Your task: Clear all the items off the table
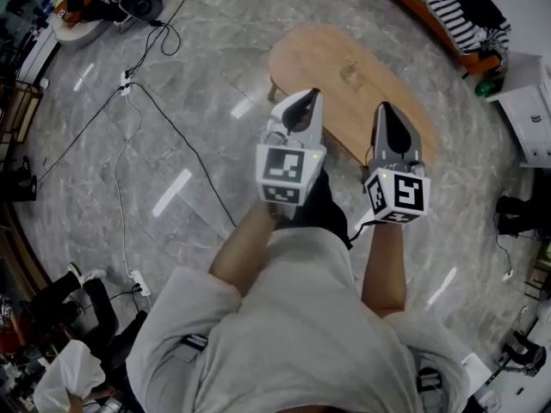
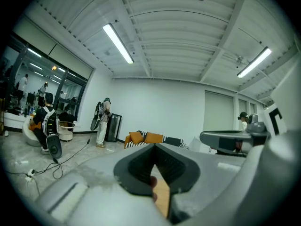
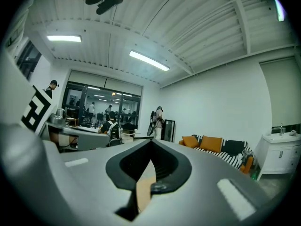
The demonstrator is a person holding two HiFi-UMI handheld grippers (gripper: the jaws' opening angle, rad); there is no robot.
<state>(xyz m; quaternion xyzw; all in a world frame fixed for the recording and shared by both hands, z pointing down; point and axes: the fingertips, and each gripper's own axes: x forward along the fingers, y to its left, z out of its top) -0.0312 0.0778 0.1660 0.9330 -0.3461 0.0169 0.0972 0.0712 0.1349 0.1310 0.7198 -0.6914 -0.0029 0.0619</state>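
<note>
A light wooden oval table (image 1: 344, 71) stands on the grey marble floor ahead of me; no items show on the top that I can see. My left gripper (image 1: 311, 94) is held over the table's near left edge, its jaws pressed together with nothing between them. My right gripper (image 1: 383, 108) hangs over the near right edge, likewise shut and holding nothing. In the left gripper view the gripper (image 2: 154, 146) points level across the room, and a sliver of wood shows below the tips. In the right gripper view the gripper (image 3: 151, 143) does the same.
Black cables (image 1: 129, 110) trail over the floor at the left. An orange sofa with striped cushions (image 1: 448, 7) runs along the back right, and a white cabinet (image 1: 529, 110) stands at the right. People (image 2: 102, 121) stand and sit by the far wall and glass partition.
</note>
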